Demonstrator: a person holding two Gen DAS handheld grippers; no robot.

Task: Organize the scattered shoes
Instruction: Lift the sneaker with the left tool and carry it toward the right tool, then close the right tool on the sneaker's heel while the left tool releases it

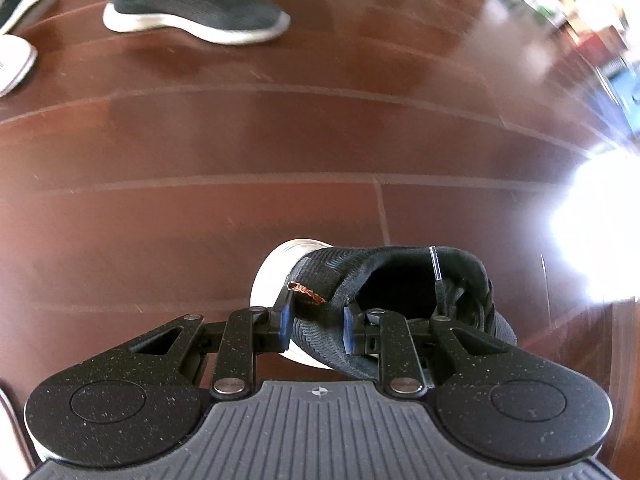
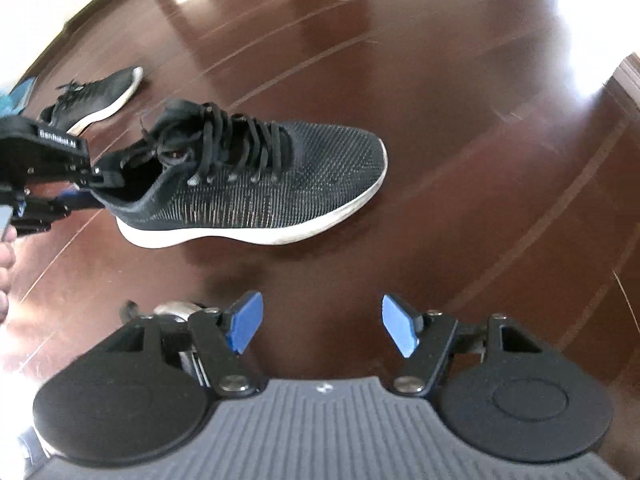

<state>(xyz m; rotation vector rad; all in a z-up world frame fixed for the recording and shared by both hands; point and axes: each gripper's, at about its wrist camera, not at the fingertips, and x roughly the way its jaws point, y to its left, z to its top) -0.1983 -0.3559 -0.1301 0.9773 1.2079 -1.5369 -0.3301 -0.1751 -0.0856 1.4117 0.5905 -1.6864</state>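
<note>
Left gripper point(image 1: 316, 322) pinches the heel collar of a black knit sneaker point(image 2: 256, 184), its white sole just above the reddish wooden floor point(image 1: 240, 140). Right gripper point(image 2: 322, 326) hovers nearby, blue pads point(image 2: 244, 326) spread apart and empty. Another black sneaker point(image 1: 192, 4) lies farther off, with a white shoe point(image 1: 12, 64) at the left edge.

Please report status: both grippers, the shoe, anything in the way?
Left gripper shut on shoe heel collar. Right gripper open, holding nothing. Second dark shoe lies apart on the floor. Nothing in the way.
</note>
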